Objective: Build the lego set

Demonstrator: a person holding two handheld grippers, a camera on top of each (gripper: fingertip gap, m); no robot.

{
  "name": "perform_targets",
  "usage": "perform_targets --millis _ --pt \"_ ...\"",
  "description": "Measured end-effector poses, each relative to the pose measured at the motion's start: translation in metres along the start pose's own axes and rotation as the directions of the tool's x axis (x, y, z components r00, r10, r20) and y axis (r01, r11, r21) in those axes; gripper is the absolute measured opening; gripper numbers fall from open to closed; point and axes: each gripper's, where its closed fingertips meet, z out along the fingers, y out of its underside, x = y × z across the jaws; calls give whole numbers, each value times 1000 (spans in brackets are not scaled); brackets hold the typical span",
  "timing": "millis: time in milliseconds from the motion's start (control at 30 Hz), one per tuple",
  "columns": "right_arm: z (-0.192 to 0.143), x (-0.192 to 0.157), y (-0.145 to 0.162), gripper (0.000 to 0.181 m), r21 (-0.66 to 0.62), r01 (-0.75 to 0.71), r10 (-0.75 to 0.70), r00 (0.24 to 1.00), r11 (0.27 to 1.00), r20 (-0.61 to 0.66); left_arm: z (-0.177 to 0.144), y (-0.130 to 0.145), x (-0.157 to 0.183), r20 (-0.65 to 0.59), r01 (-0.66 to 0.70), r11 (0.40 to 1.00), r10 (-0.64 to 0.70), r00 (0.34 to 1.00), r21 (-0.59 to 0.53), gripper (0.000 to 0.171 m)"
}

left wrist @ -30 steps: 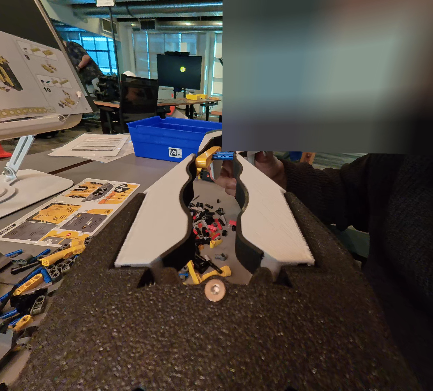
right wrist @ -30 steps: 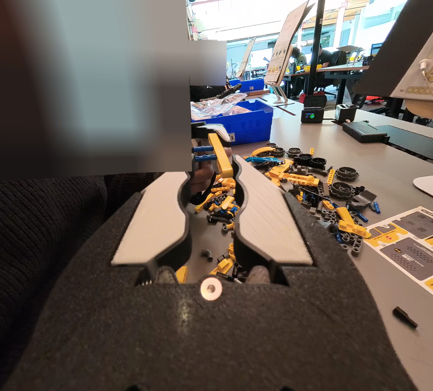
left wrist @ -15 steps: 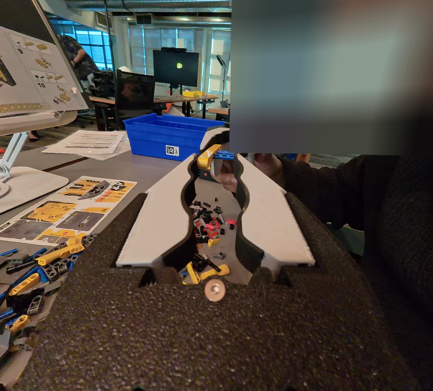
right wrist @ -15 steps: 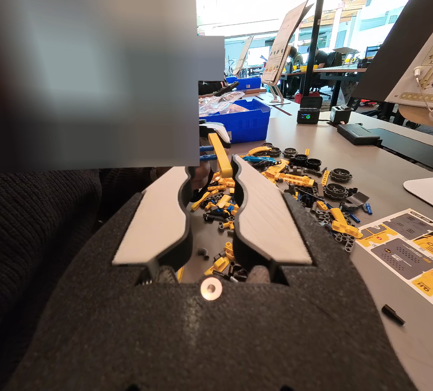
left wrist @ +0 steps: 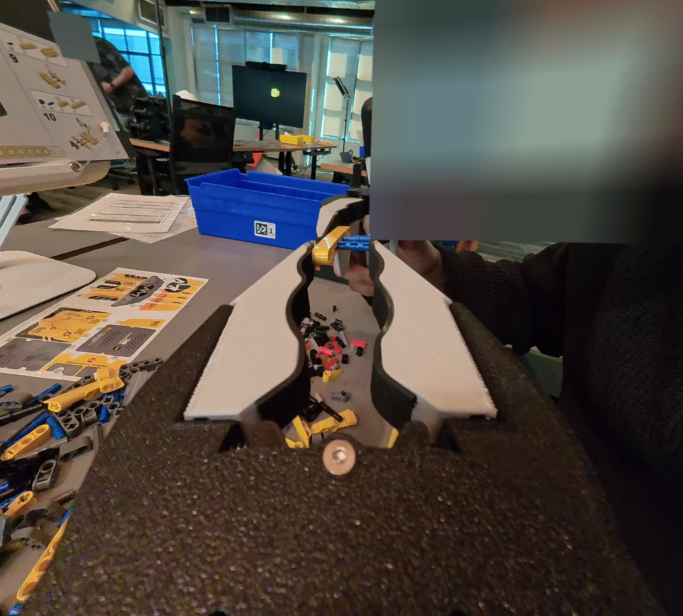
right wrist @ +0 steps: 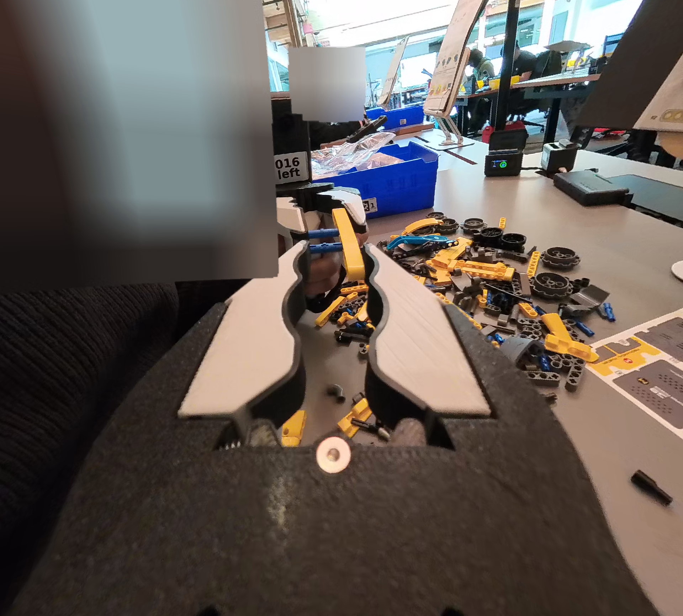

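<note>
My left gripper (left wrist: 340,251) is closed on a yellow beam (left wrist: 325,247) with a blue pin (left wrist: 353,243) sticking out of its side; together they fill the gap between the tips. My right gripper (right wrist: 336,251) faces it and is closed on the same upright yellow beam (right wrist: 349,247), across the lower of two blue pins (right wrist: 323,233). The piece is held in the air above the grey table (right wrist: 554,199). One finger of the left gripper (right wrist: 353,208) shows at the beam's top. A person's hand (left wrist: 354,276) shows behind the tips.
Small black and red pins (left wrist: 329,343) lie under the left gripper. A heap of yellow, grey and blue parts and black wheels (right wrist: 499,284) lies to the right. There are blue bins (left wrist: 258,206) (right wrist: 388,184), a sticker sheet (left wrist: 92,325) and a booklet on a stand (left wrist: 44,99). My two grippers' fingertips are within a few centimetres of each other.
Both grippers have drifted slightly with the piece between them. Their grip on the yellow beam and blue pins looks unchanged.
</note>
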Motion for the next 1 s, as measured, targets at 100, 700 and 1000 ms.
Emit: perform_targets --millis 100,700,1000 --pt "-2 7 3 23 -28 28 -29 999 999 -46 2 5 1 21 -57 998 58 998 -32 27" --pt "-2 10 -2 29 3 195 -192 972 981 -135 0 1 2 26 -78 997 78 997 -4 25" --pt "-4 0 4 22 -9 15 -15 999 1000 31 0 -3 9 -26 -42 999 43 999 17 26"
